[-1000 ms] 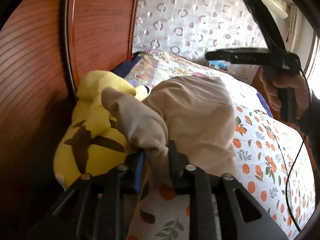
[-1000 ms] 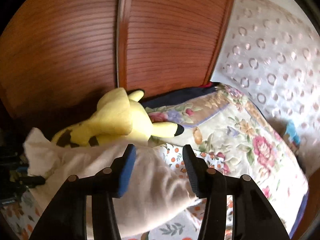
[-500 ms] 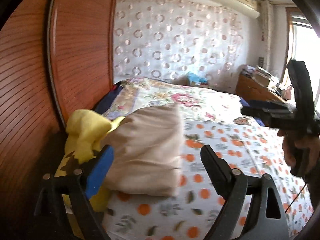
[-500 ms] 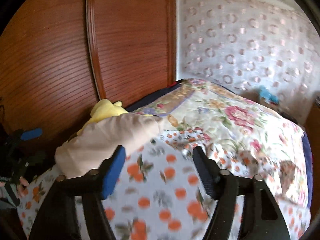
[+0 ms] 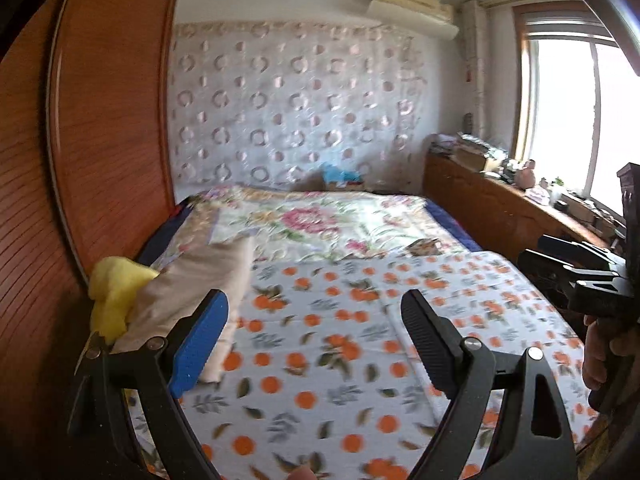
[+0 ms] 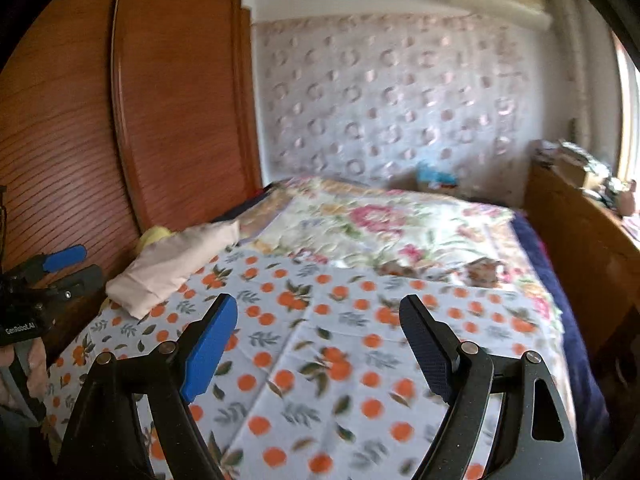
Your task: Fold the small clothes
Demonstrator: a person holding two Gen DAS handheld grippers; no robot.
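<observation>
A folded beige garment (image 5: pixel 200 284) lies at the left edge of the bed, resting partly on a yellow plush toy (image 5: pixel 114 296); it also shows in the right wrist view (image 6: pixel 172 264). My left gripper (image 5: pixel 316 340) is open and empty, just right of and nearer than the garment. My right gripper (image 6: pixel 318 344) is open and empty above the orange-print sheet (image 6: pixel 320 360), well right of the garment. The left gripper shows at the left edge of the right wrist view (image 6: pixel 60 268), the right gripper at the right edge of the left wrist view (image 5: pixel 580 268).
A wooden headboard (image 5: pixel 100 140) rises at the left. A floral quilt (image 5: pixel 320 220) covers the far half of the bed. A wooden cabinet (image 5: pixel 500 208) with clutter stands along the right under a window. A patterned curtain (image 5: pixel 300 100) hangs at the back.
My left gripper let go of the beige garment, opened wide and drew back. My right gripper also pulled back and away. The garment now rests folded against the plush toy.
</observation>
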